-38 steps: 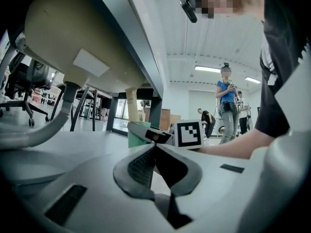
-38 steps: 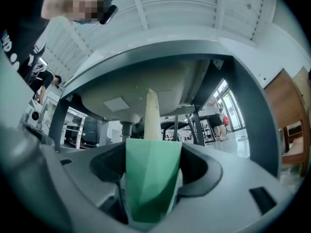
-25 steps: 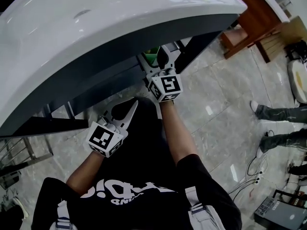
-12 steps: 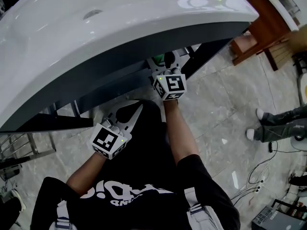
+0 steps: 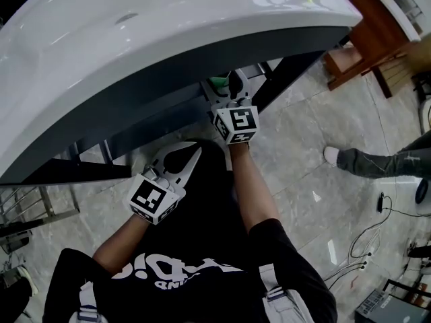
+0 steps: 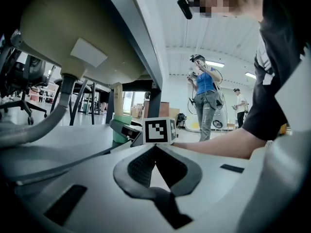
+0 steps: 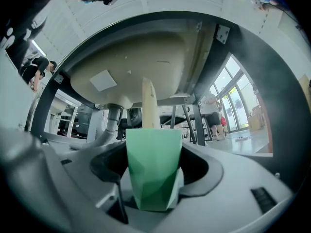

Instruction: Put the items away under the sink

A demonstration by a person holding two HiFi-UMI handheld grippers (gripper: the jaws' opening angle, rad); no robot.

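A green cup [image 7: 153, 164] is clamped in the right gripper [image 5: 226, 86], beneath the sink's [image 5: 168, 39] front edge. The left gripper [image 6: 155, 148] is closed on nothing, nearby.

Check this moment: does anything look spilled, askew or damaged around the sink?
Nothing stands out. The right tool holds the green cup upright beneath the basin, with a pale item standing in it. The left tool is shut and empty. No spill or damage shows.
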